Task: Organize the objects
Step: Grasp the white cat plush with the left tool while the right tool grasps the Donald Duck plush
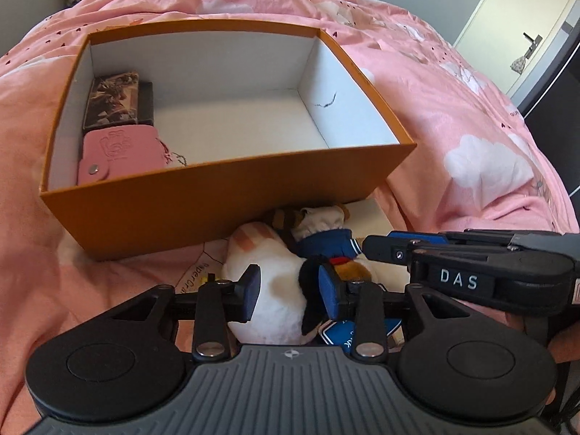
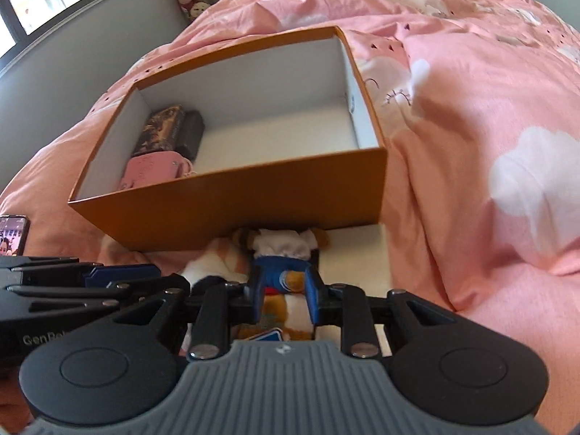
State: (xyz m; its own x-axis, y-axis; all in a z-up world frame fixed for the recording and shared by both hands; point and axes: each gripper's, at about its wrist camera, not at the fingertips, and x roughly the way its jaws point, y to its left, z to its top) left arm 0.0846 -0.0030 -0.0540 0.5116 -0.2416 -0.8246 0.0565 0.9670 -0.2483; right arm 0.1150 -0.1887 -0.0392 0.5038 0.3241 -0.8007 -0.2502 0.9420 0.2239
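Your right tool (image 2: 284,299) pinches the sailor-dressed plush dog (image 2: 286,282) at its blue collar, while your left tool (image 1: 290,291) is spread around the white plush cat (image 1: 268,290) beside it — both toys lie on the bed (image 2: 471,145), just in front of the orange box (image 1: 217,210). They look soft and light — grip the thick body, not loose cloth, or it may slip.

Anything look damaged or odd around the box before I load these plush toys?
Yes: the orange box has a dark crack-like mark on its right inner wall. It also sits tilted, its near edge propped over the plush toys and a white board.
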